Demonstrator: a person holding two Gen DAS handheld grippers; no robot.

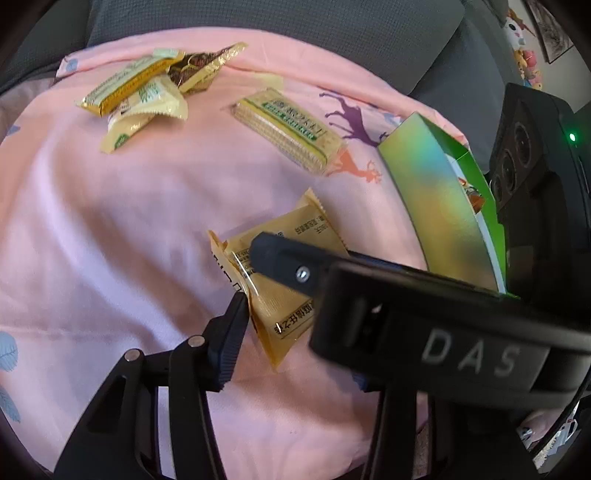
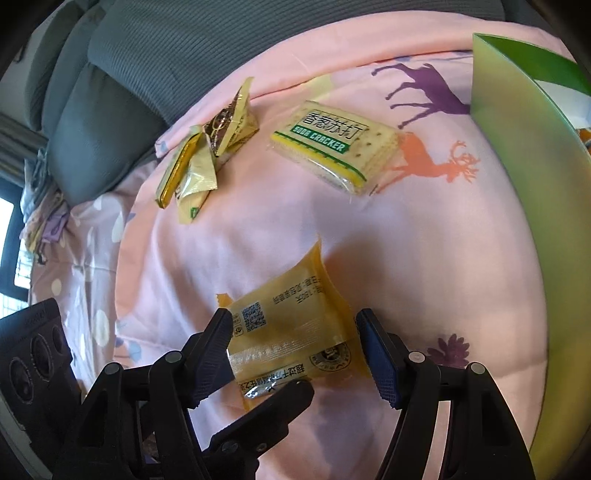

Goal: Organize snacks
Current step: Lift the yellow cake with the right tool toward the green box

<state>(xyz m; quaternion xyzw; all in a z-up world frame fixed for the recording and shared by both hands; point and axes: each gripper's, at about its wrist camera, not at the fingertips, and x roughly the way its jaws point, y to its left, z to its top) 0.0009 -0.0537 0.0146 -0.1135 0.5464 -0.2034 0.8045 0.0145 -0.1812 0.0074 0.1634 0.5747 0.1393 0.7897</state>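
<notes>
An orange snack packet point(image 2: 295, 321) sits between the pads of my right gripper point(image 2: 293, 332), which touch its two side edges, so the gripper is shut on it. My left gripper point(image 1: 269, 306) is at the same packet point(image 1: 288, 295). One of its fingers point(image 1: 232, 332) meets the crimped edge. In the right wrist view a left finger point(image 2: 288, 397) lies on the packet's near seal. The right gripper's body hides the other left finger, so I cannot tell whether the left pads press. A green carton point(image 1: 439, 199) stands to the right.
A soda cracker pack point(image 2: 332, 147) lies farther back on the pink blanket point(image 1: 129, 221). A pile of several yellow and gold snack packets point(image 1: 147, 85) is at the back left. Grey cushions point(image 1: 295, 22) border the blanket's far edge.
</notes>
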